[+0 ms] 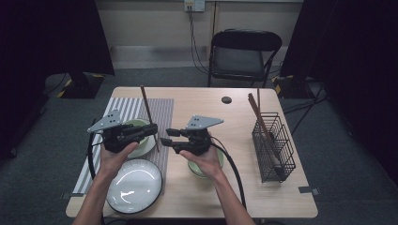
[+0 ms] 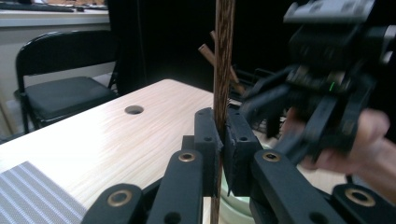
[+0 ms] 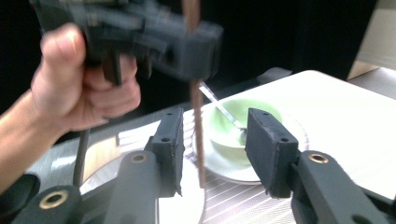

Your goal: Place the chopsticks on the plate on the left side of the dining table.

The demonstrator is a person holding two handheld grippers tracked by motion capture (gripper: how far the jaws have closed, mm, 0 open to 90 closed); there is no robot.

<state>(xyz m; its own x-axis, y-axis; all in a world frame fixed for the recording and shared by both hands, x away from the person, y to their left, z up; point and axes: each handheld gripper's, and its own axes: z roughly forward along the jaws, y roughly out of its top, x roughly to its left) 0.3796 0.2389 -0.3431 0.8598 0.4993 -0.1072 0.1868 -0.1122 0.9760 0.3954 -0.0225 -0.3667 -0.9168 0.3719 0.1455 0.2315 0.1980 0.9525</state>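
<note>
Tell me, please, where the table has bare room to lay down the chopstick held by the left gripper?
Bare wood lies between the striped placemat and the wire basket, around the cable hole. It is crowded on the placemat, with the green bowl and the white plate.

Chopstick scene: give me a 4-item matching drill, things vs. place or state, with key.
Things:
1. chopstick
2. right gripper
3. wire basket
4. white plate

Places or states:
A. near table edge, by the left forearm
B. right side of table, with sticks inside
C. jaws apart, pressing on nothing
D. clamped upright in the left gripper

Pairs: 1-D, 2-C, 3-B, 4-A
</note>
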